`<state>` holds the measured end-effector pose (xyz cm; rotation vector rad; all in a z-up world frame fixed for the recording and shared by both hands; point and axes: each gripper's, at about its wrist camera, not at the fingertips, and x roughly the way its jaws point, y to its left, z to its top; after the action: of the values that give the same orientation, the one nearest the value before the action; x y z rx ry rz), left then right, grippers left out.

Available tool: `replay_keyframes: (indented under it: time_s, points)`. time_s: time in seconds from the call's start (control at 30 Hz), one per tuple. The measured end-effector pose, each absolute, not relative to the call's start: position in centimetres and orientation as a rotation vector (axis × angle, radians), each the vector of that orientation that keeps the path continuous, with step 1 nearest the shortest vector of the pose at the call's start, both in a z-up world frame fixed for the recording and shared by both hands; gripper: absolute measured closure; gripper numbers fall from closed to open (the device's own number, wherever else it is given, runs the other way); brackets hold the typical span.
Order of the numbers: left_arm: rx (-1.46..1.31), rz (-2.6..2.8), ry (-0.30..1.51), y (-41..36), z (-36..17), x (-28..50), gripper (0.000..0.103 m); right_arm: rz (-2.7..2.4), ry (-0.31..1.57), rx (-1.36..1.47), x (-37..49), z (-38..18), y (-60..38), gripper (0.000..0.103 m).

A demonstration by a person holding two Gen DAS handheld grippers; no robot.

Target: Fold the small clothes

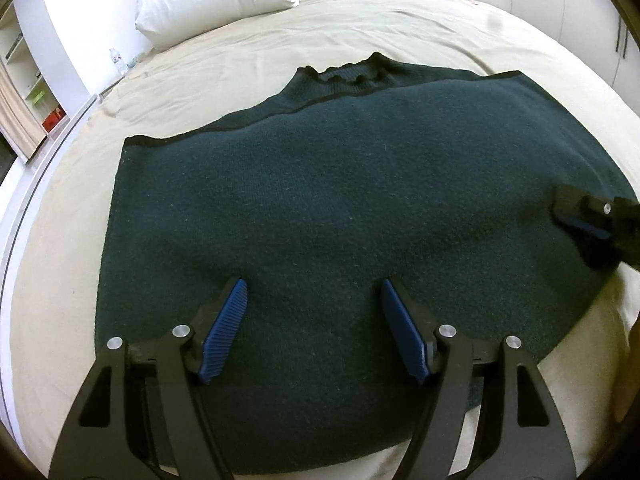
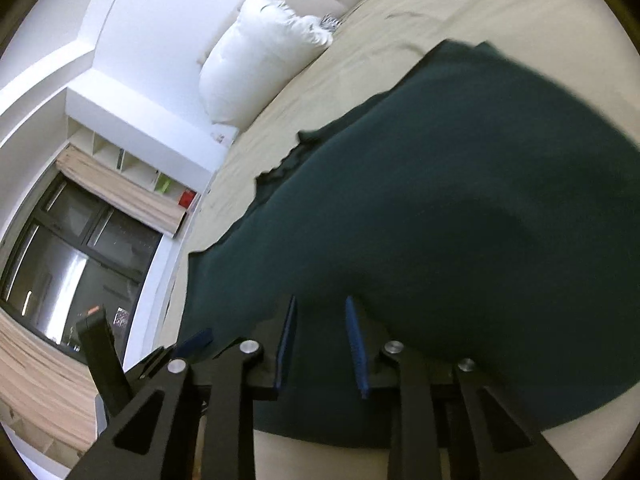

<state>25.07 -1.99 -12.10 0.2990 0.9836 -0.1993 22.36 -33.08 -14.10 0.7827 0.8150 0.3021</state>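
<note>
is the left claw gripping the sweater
No, the left claw stands open above the sweater, with nothing pinched between its pads.

I found nothing I could read in either of my two views: no words, brand marks, numbers or signs showed clearly enough to make out.
</note>
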Motion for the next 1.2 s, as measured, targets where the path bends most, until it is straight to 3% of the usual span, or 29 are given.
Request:
replay_keyframes:
  time_s: [0.1, 0.33, 0.53, 0.6, 0.67, 0.9, 1.2]
  points:
    - [0.294, -0.201, 0.986, -1.9, -12.1, 25.0, 0.033, 0.259, 0.791, 0.806, 22.0, -14.2, -35.3, 0.077]
    - [0.285, -0.201, 0.984, -1.8, -12.1, 24.9, 0.033, 0.154, 0.739, 0.855, 20.1, -14.4, -40.8, 0.088]
    - [0.244, -0.21, 0.984, -0.4, -11.8, 24.5, 0.033, 0.017, 0.694, 0.865, 18.0, -13.8, -44.3, 0.088]
    - [0.224, -0.206, 0.985, 0.5, -11.7, 24.3, 0.033, -0.037, 0.68, 0.849, 17.0, -12.9, -44.8, 0.078]
    - [0.199, -0.194, 0.991, 1.9, -11.5, 23.9, 0.033, -0.064, 0.662, 0.815, 16.6, -11.8, -44.5, 0.054]
    - [0.177, -0.143, 0.995, 4.7, -11.1, 23.2, 0.033, 0.122, 0.68, 0.765, 19.3, -9.1, -38.3, 0.053]
    - [0.166, -0.144, 0.996, 5.2, -11.1, 23.0, 0.033, 0.325, 0.788, 0.653, 26.1, -9.6, -28.6, 0.053]
